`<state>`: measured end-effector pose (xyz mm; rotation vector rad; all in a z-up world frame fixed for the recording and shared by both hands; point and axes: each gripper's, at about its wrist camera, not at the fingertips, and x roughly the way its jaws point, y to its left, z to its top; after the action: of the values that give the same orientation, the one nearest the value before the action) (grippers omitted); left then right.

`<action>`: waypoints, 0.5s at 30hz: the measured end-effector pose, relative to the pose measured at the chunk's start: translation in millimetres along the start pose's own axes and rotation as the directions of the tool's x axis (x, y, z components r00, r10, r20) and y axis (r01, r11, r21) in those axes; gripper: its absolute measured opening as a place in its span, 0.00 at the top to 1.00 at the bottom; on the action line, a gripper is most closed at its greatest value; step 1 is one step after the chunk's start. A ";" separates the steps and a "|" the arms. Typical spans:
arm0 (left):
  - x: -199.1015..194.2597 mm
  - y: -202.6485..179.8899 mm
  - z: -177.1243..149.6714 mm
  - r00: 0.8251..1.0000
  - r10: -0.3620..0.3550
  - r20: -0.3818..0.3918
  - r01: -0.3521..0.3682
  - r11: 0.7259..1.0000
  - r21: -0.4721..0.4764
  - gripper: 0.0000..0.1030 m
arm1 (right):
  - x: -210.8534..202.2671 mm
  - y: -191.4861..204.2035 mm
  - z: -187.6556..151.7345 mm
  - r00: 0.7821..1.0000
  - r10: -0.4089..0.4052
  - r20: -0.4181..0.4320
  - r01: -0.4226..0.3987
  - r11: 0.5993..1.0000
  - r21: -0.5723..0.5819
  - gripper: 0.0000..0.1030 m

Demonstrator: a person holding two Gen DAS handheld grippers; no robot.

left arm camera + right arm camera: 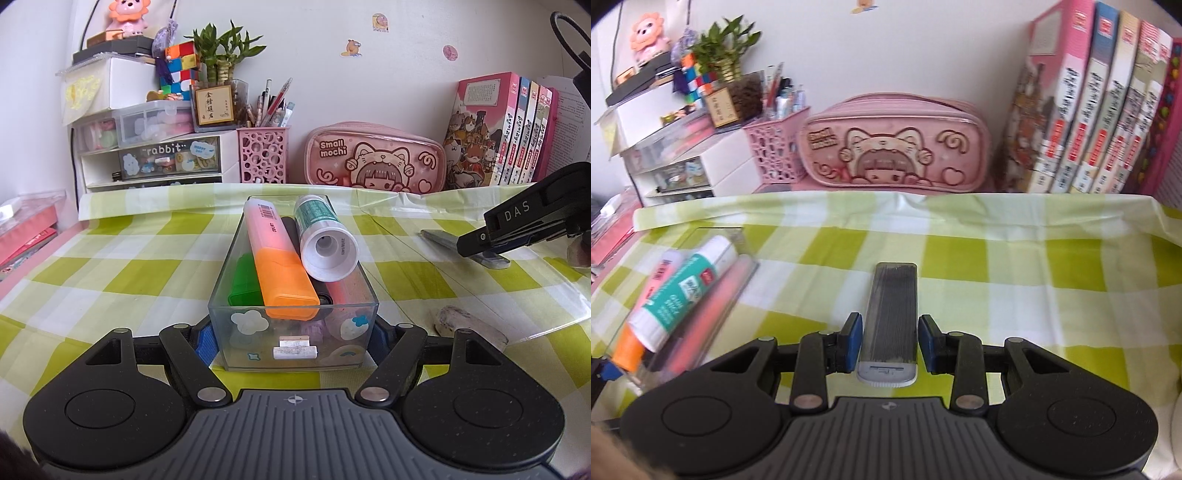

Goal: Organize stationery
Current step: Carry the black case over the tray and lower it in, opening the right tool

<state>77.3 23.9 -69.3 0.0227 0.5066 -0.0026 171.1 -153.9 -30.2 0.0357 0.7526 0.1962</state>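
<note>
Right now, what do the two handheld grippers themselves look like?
Both look alike: the left gripper and right gripper have matte black bodies with two round discs, a ribbed grey centre plate bearing a small crosshair mark, silver pivot pins and blue pads. In the left wrist view, white letters "DAS" mark the right one's side.

The left gripper (293, 341) is closed on the near end of the clear box (291, 295), with one blue pad (205, 341) pressed on each side wall. It points slightly downward and is level, not rolled. The right gripper (890, 341) points more steeply down. Its jaws stand on both sides of the lead case (892, 314); the left pad (854, 341) seems to touch the case, while a thin gap shows at the right pad (929, 341), so a firm grip is not sure.
</note>
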 end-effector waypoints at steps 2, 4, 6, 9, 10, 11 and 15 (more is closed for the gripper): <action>-0.3 -1.5 0.1 1.000 0.001 0.000 -0.001 1.000 0.001 0.29 | 0.3 7.9 -0.1 1.000 0.020 -0.004 -0.020 1.000 -0.008 0.66; -0.3 -2.6 0.1 1.000 0.003 0.001 -0.003 1.000 0.002 0.29 | 0.6 14.3 -0.8 0.999 0.033 -0.008 -0.033 0.999 -0.015 0.66; -0.4 -3.0 0.1 1.000 0.004 0.002 -0.004 1.000 0.003 0.29 | 1.3 21.4 -2.1 0.999 0.044 -0.020 -0.045 0.999 -0.028 0.66; -0.4 -3.0 0.1 1.000 0.003 0.002 -0.003 1.000 0.003 0.29 | 4.0 29.2 -3.8 0.998 0.043 -0.038 -0.045 0.998 -0.044 0.66; -0.4 -3.2 0.0 1.000 0.003 0.002 -0.003 1.000 0.003 0.29 | 5.1 31.1 -3.9 0.998 0.041 -0.043 -0.043 0.998 -0.044 0.66; -0.4 -2.9 0.1 1.000 0.003 0.001 -0.003 1.000 0.002 0.29 | 6.4 32.4 -3.5 0.998 0.040 -0.047 -0.042 0.998 -0.044 0.66; -0.5 -3.2 0.2 1.000 0.001 0.002 -0.001 1.000 0.002 0.29 | 8.9 39.1 -2.4 0.997 0.046 -0.066 -0.049 0.997 -0.059 0.65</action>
<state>76.9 20.7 -68.9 0.0252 0.5048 -0.0019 169.4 -114.0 -34.0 -0.0103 0.8109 0.2663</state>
